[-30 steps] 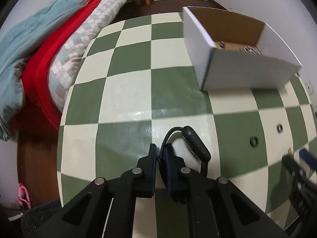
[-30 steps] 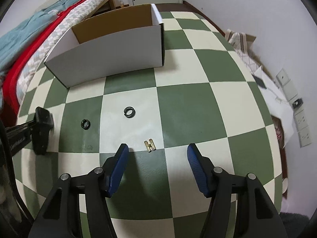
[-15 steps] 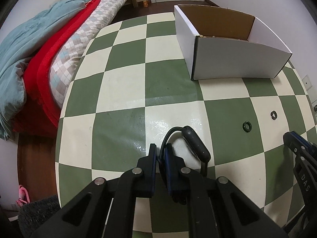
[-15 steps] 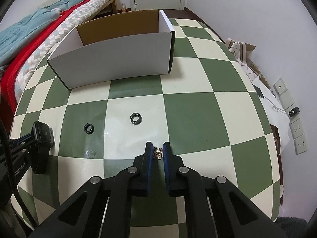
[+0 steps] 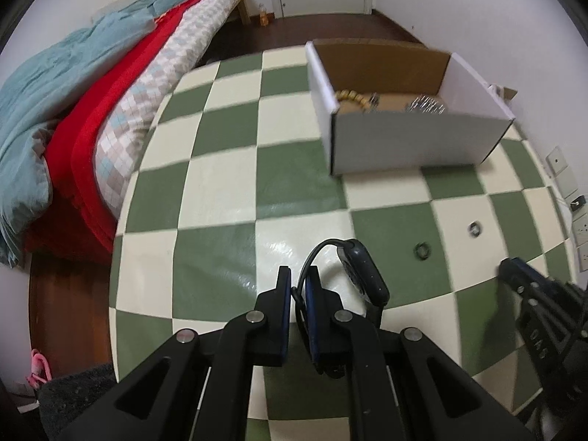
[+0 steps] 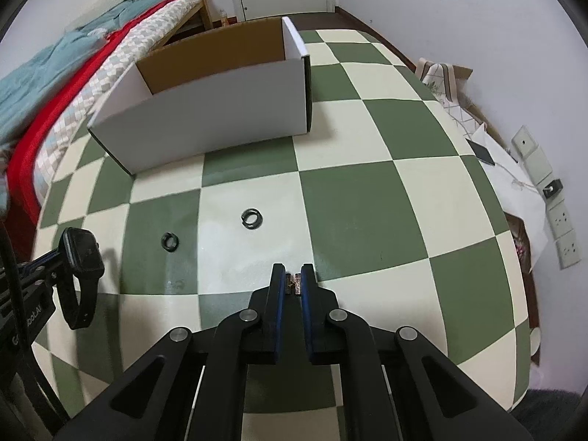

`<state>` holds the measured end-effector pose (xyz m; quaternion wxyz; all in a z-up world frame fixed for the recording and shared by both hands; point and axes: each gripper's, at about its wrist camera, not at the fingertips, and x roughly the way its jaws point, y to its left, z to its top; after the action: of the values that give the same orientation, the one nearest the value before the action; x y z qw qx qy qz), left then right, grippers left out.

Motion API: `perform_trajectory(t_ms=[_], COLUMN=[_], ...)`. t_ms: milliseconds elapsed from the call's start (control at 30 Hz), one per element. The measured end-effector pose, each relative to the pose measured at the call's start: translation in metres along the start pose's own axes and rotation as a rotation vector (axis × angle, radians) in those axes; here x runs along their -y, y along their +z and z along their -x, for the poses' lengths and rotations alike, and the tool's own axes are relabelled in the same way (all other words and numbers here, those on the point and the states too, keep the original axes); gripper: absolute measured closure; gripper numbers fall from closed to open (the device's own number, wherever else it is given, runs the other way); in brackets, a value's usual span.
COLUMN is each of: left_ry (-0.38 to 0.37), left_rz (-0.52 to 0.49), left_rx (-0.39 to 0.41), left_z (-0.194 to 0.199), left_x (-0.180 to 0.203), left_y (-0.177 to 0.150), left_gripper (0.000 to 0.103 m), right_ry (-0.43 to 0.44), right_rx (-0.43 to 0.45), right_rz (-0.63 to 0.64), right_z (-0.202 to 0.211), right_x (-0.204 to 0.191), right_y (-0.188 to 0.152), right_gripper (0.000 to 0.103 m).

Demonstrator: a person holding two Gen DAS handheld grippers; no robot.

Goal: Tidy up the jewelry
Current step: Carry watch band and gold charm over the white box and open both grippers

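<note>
The left gripper [image 5: 298, 280] pinches the thin strap of a black smartwatch [image 5: 362, 273], whose dark face stands on edge just right of the jaws, its long axis running away from the camera. The right gripper [image 6: 294, 282] is pressed together on a small gold H-shaped charm [image 6: 294, 283] at its tips, just above the checkered table [image 6: 360, 198]. Two black rings [image 6: 252, 217] [image 6: 169, 241] lie flat, apart, before the white cardboard box [image 6: 220, 110].
</note>
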<state>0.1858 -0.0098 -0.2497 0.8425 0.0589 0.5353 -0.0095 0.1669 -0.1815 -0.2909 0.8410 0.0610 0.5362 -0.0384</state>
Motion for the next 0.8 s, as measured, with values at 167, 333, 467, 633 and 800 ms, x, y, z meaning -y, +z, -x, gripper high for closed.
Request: perform_trajectory(t_ms=[167,333,467,633,800], left_ry=[-0.041,-0.091,-0.141,-0.175,-0.212], left_rz=[0.002,0.021,0.036,0.024,0.019], left_rx=[0.069,0.138,0.185,0.160,0.039], left_z=[0.031,0.064,0.083,0.066,0.017], left_x=[0.008,0.008,0.007,0.005,0.006], left_y=[0.022,0.050,0.082,0.127,0.157], left_gripper=[0.098,0.098,0.098,0.098,0.098], right_ry=[0.037,0.083,0.121,0.161,0.228], right_rx=[0.043,0.124,0.185,0.219,0.129], right_rz=[-0.016,-0.022,-0.020,-0.011,-0.038], right_z=[0.024,0.061,0.087,0.093,0.057], right_x=[0.000,0.000,-0.001,-0.005,-0.003], right_y=[0.014,0.043,0.075,0.125,0.162], right_gripper=[0.094,0.094,0.094,0.094,0.094])
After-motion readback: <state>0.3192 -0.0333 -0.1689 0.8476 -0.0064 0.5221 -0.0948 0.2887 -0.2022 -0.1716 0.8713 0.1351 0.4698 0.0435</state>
